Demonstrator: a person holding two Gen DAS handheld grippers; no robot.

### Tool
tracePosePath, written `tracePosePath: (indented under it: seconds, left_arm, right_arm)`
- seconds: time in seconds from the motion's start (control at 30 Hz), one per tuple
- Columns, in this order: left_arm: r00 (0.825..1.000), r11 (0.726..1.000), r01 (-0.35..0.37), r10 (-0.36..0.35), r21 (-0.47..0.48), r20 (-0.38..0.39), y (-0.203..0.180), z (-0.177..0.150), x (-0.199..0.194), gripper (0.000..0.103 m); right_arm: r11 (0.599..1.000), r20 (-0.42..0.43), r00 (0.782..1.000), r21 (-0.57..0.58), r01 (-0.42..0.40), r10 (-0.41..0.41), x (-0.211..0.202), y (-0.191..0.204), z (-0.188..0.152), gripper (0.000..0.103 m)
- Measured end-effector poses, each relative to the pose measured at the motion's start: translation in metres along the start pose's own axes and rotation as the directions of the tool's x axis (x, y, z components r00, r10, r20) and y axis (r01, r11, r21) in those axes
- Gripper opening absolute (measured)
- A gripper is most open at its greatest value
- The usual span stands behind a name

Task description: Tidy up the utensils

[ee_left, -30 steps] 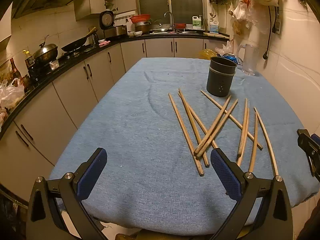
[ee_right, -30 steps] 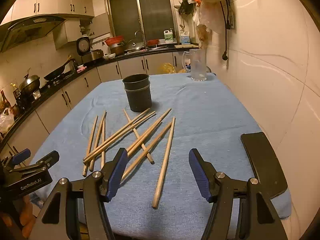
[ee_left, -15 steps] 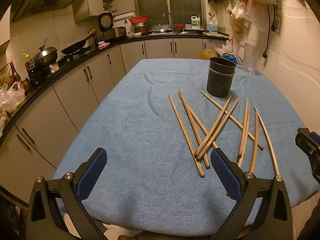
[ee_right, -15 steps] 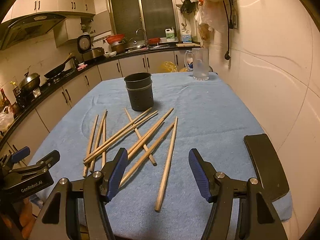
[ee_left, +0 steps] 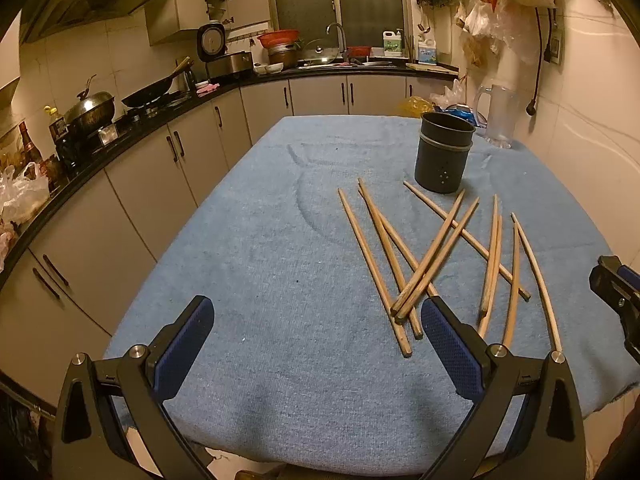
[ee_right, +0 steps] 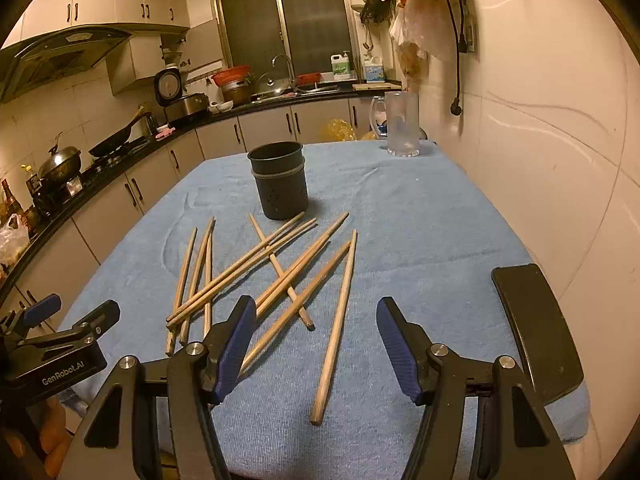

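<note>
- Many chopsticks (ee_left: 424,256) lie crossed at middle right in my left view, below the dark cup (ee_left: 443,156). My left gripper (ee_left: 316,344) is wide open and empty. Grabbing one could roll others.
- In my right view, the right gripper (ee_right: 316,344) is open and empty over one chopstick (ee_right: 336,332) at lower middle. It may slip out.

Chopsticks (ee_right: 256,264) lie crisscrossed on the cloth-covered surface (ee_right: 420,232) just before the upright holder (ee_right: 280,180), with a jug (ee_right: 402,124) behind at the far right and a phone (ee_right: 536,328) at the near right edge.
</note>
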State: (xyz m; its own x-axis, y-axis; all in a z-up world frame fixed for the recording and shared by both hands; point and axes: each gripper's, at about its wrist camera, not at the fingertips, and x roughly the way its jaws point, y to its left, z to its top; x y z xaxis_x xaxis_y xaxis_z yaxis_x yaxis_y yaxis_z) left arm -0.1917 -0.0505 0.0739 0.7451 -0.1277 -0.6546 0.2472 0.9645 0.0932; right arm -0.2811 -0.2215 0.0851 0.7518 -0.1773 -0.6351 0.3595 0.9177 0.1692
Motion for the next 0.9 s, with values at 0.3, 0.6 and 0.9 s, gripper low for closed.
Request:
tracePosePath:
  seconds: [0.3, 0.6, 0.9]
  left_arm:
    - [1.0, 1.0, 0.003, -0.003, 0.003, -0.006, -0.001, 0.0, 0.003, 0.103]
    - [0.999, 1.0, 0.007, -0.007, 0.003, -0.034, -0.001, 0.0, 0.02, 0.103]
    - [0.997, 0.999, 0.028, -0.024, 0.043, -0.077, -0.007, 0.006, 0.046, 0.103]
  right_arm:
    - [1.0, -0.015, 1.0, 0.015, 0.002, -0.002, 0.006, -0.003, -0.002, 0.067]
    - [1.0, -0.049, 0.999, 0.017, 0.008, -0.007, 0.02, -0.005, -0.003, 0.066]
    - [0.999, -0.106, 0.994, 0.039, 0.012, -0.008, 0.043, -0.014, 0.004, 0.061]
